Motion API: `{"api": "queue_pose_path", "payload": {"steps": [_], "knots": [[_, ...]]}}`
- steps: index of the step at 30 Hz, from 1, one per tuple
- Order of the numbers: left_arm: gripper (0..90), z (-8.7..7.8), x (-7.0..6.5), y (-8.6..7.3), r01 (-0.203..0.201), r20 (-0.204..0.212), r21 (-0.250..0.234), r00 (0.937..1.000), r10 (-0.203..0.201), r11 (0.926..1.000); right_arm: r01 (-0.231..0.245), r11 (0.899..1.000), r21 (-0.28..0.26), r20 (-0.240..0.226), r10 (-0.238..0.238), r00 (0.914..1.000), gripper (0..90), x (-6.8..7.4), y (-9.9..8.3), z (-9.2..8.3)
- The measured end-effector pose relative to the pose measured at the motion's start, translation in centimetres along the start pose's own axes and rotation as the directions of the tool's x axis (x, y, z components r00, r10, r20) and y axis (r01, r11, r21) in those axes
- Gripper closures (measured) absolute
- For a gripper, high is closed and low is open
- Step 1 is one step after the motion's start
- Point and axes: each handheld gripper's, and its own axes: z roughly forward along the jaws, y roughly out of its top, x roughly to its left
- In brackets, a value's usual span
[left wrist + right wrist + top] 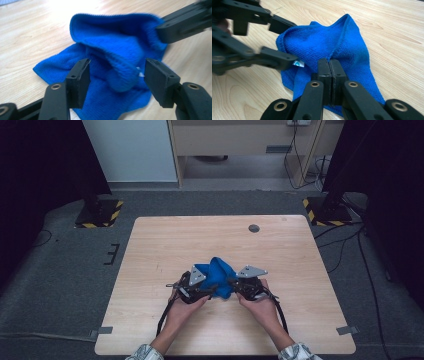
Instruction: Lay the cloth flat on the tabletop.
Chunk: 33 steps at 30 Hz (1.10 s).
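Black jaws of the right gripper (330,65) rise closest to the lens in the right gripper view, pressed together with a fold of the blue cloth (329,47) pinched between them. That cloth lies bunched near the middle of the wooden table (280,250), slightly toward the person's side, partly lifted into a hump where the right gripper has hold of it.

In the left gripper view, the left gripper (116,75) stands about half open, its two pads on either side of a rounded fold of cloth (117,62) without pressing on it; a small white label peeks out near the right-hand pad. From the high view both hands (185,307) meet at the cloth (216,275), one gripper at each side of it.

Judging by this, the step in hand is getting a second grip: one edge is secured, and the left side is lining up on another fold, probably so the cloth can be spread or folded. The next move calls for the left jaws to close squarely on that fold, catching a single layer rather than the whole bundle, while the right grip stays firm so nothing slips.
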Motion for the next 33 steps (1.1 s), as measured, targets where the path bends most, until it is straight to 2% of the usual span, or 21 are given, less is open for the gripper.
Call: {"api": "queue_pose_path", "payload": {"steps": [1, 2, 6, 11, 14, 17, 18, 21, 26, 29, 33], "knots": [[41.1, 0.1, 0.2, -0.1, 0.003, 0.0, 0.005, 1.0, -0.003, 1.0, 0.004, 1.0, 0.003, -0.001, -0.004, 1.0, 89.1, 0.0, 0.0, 0.0], [48.1, 0.1, 0.5, -0.1, 0.002, -0.008, 0.004, 1.0, -0.002, 1.0, 0.01, 1.0, 0.005, 0.002, -0.01, 0.9999, 89.2, 0.1, 0.0, 0.0], [59.6, -0.3, 1.1, -0.2, 0.018, -0.016, -0.014, 0.9997, -0.019, 0.9997, 0.01, 1.0, 0.006, 0.008, -0.01, 0.9999, 89.3, -0.1, -0.1, -0.1], [65.0, -0.9, 1.6, -0.2, 0.036, -0.032, -0.031, 0.9988, -0.037, 0.9989, 0.009, 1.0, 0.012, 0.027, -0.009, 0.9996, 89.3, -0.5, -0.2, -0.3], [68.4, -1.0, 2.1, -0.2, 0.043, -0.04, -0.025, 0.9982, -0.044, 0.9988, -0.001, 1.0, 0.016, 0.035, 0.0, 0.9994, 89.3, -0.9, -0.2, -0.5], [72.0, -1.1, 2.4, -0.3, 0.055, -0.036, -0.025, 0.9978, -0.056, 0.9982, -0.012, 1.0, 0.017, 0.042, 0.011, 0.9991, 89.3, -1.3, -0.3, -0.6], [77.0, -1.1, 2.7, -0.3, 0.063, -0.027, -0.03, 0.9976, -0.063, 0.9976, -0.015, 1.0, 0.016, 0.048, 0.014, 0.9987, 89.3, -1.6, -0.3, -0.8], [82.4, -1.3, 2.8, -0.2, 0.067, -0.009, -0.039, 0.9977, -0.067, 0.997, -0.03, 0.999, 0.014, 0.055, 0.029, 0.998, 89.3, -2.0, -0.4, -1.0], [86.8, -1.5, 3.0, -0.2, 0.068, -0.006, -0.04, 0.9976, -0.069, 0.9968, -0.038, 0.999, 0.016, 0.062, 0.037, 0.9974, 89.3, -2.3, -0.5, -1.2], [87.2, -1.7, 3.2, -0.2, 0.08, -0.008, -0.045, 0.9967, -0.081, 0.9958, -0.064, 0.998, 0.019, 0.068, 0.062, 0.9957, 88.9, -2.9, -0.7, -1.3], [87.2, -1.7, 3.0, -0.1, 0.076, 0.003, -0.043, 0.9971, -0.076, 0.9962, -0.086, 0.996, 0.018, 0.053, 0.085, 0.9949, 85.8, -3.4, -1.0, -1.1]]}}
